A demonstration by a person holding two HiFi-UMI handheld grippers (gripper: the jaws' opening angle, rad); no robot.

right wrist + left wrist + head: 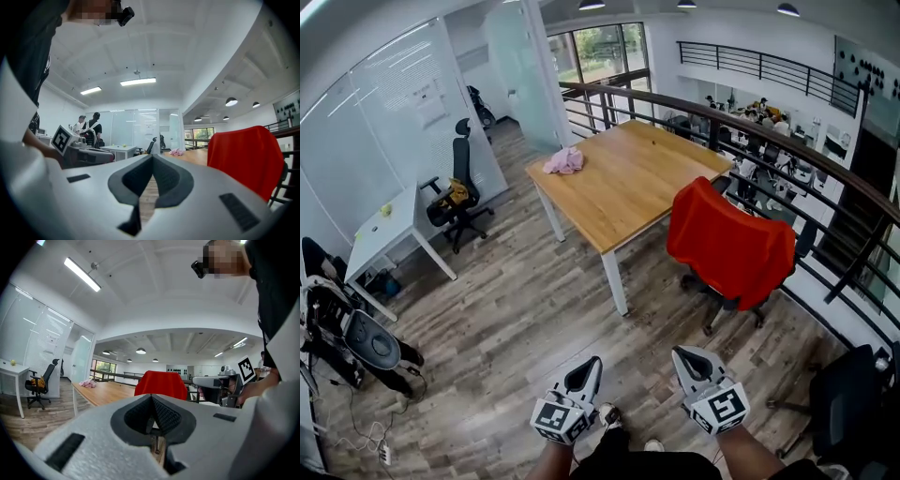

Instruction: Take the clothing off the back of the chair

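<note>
Barely started tbh: left claw (585,368) and right claw (686,359) are both clenched and empty. The red garment (729,246) is draped over the chair (715,302) back well ahead of them, untouched.

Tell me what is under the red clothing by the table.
The red clothing drapes over a chair: only its dark seat edge, legs and base show below. The backrest is covered.

The left tool (589,364) and right tool (682,356) are pale grey, with dark ribbed pads (164,416). Each bears a black-and-white marker cube (555,419).
</note>
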